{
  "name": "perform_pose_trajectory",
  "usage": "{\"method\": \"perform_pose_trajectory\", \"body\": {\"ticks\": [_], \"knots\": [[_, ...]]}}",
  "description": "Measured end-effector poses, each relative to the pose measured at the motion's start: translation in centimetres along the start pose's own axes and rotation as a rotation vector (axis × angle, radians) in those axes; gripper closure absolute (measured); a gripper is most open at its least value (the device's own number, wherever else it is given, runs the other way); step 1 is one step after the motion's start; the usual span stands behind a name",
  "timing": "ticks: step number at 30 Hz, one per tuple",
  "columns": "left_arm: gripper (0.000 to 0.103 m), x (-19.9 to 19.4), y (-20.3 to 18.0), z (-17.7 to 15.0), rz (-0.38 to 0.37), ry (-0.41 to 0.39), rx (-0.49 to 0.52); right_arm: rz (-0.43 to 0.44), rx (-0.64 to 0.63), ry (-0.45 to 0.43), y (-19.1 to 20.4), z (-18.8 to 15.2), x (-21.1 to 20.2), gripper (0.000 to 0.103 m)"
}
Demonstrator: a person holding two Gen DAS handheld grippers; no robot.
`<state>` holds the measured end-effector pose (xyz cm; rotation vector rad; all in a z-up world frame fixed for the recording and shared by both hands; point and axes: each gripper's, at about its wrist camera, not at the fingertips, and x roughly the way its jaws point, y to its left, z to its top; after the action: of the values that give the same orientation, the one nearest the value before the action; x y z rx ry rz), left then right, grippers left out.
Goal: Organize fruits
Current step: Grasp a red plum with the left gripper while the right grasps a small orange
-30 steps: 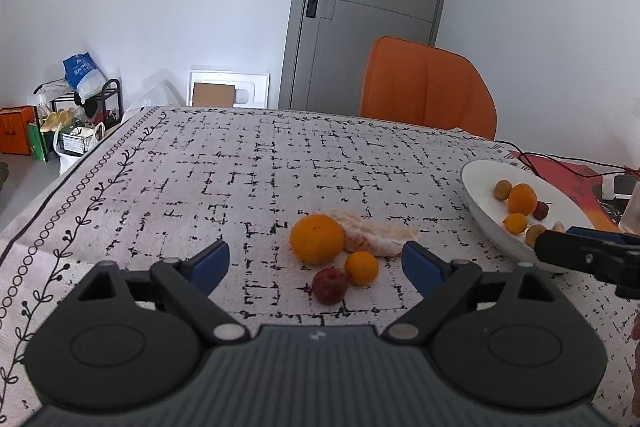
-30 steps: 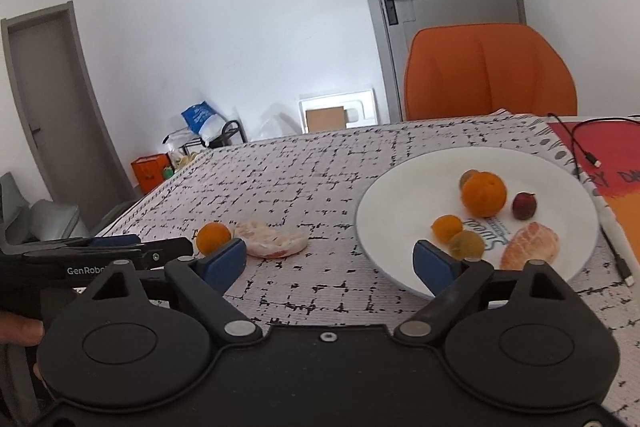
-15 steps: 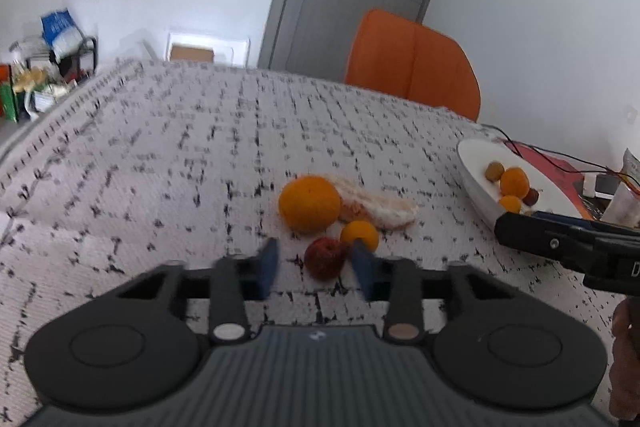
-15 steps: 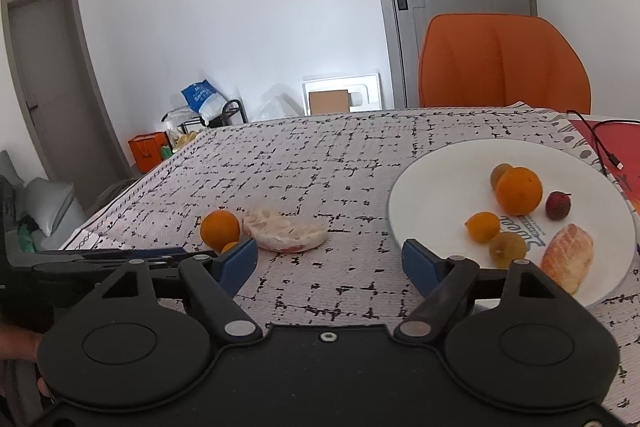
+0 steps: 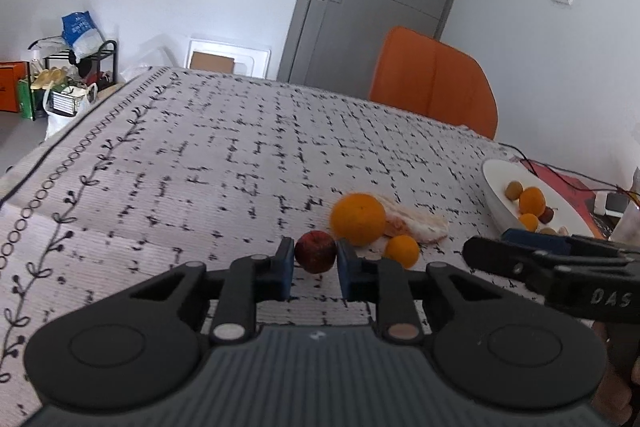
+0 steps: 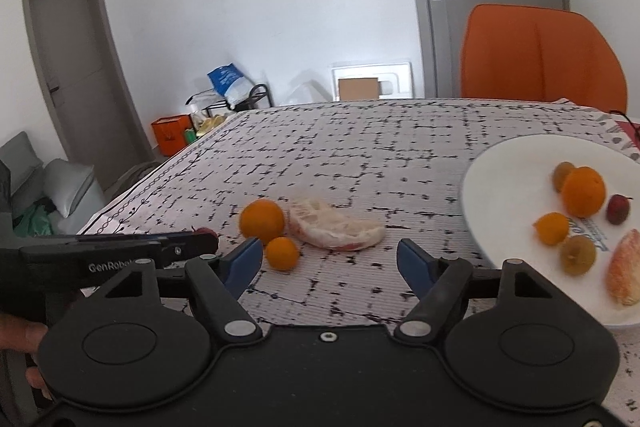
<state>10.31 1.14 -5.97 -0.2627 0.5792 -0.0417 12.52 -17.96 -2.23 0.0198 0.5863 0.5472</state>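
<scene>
Now the left gripper (image 5: 315, 261) pinches the round red fruit (image 5: 315, 251); the right gripper (image 6: 330, 259), narrowing, holds nothing.

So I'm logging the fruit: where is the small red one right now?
In the left wrist view the small red fruit sits clamped in the left tool, on the tablecloth just left of the big orange.
</scene>
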Motion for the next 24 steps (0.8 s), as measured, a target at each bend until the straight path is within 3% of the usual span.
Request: {"method": "perform_pose_trajectory", "body": {"ticks": [17, 19, 21, 24], "knots": [[0.082, -1.7, 3.0, 0.3, 0.042, -0.041, -0.045, 0.031, -0.026, 0.068, 2.5, 0.2, 3.7, 0.045], [0.082, -1.7, 3.1, 0.3, 0.041, -0.039, -0.047, 0.029, -0.031, 0.069, 2.7, 0.1, 4.1, 0.052], [0.082, -1.7, 3.0, 0.4, 0.039, -0.040, -0.044, 0.036, -0.027, 0.085, 2.7, 0.0, 4.6, 0.080], [0.082, -1.8, 2.8, 0.5, 0.036, -0.043, -0.035, 0.037, -0.016, 0.080, 2.5, -0.1, 4.8, 0.081]]}}
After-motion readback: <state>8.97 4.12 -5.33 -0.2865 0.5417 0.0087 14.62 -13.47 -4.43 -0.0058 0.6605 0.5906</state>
